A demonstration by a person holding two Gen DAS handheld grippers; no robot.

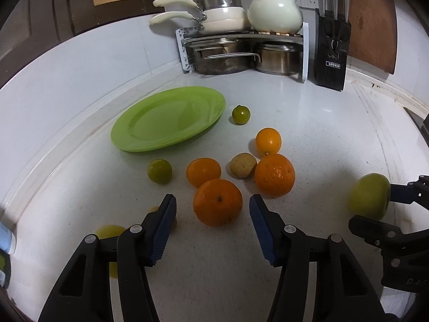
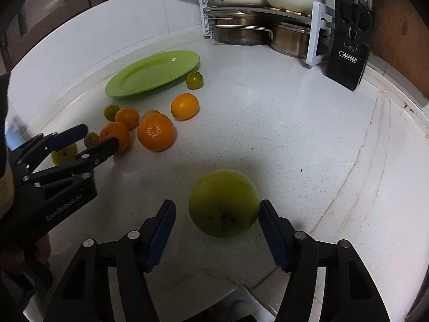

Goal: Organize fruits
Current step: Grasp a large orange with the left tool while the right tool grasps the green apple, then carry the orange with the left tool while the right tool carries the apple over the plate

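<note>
While my left hand-held gripper [image 1: 213,224] hangs low over the bench [image 1: 308,123], its own camera shows both blue pads spread wide with a large orange [image 1: 217,202] lying straight ahead between the fingertips, touching neither pad. Behind it sit a second big orange [image 1: 274,175], two smaller ones [image 1: 203,171] [image 1: 268,141], a brownish round fruit [image 1: 243,165] and two small green citrus [image 1: 159,171] [image 1: 241,114]. The green plate [image 1: 150,139] lies bare beyond them to the left, so I judge sorting has barely begun. At the right edge my right hand-held gripper [image 1: 375,209] reaches in around a green apple [image 1: 369,196]. Part of a yellow fruit [image 1: 108,230] peeks out behind my left finger.

From the right wrist view, the green apple [image 2: 224,203] rests on the bench [image 2: 295,123] between the spread fingers, close against the right pad and clear of the left one; whether that right pad actually touches I cannot tell. The right hand-held gripper [image 2: 217,213] is level and pointed forward. The plate [image 2: 152,73] lies far ahead and left, past the oranges [image 2: 156,132], so carrying the apple there would mean crossing over my left hand-held gripper [image 2: 100,136], seen spread at the left. That left one is nearer the plate, I reckon.
</note>
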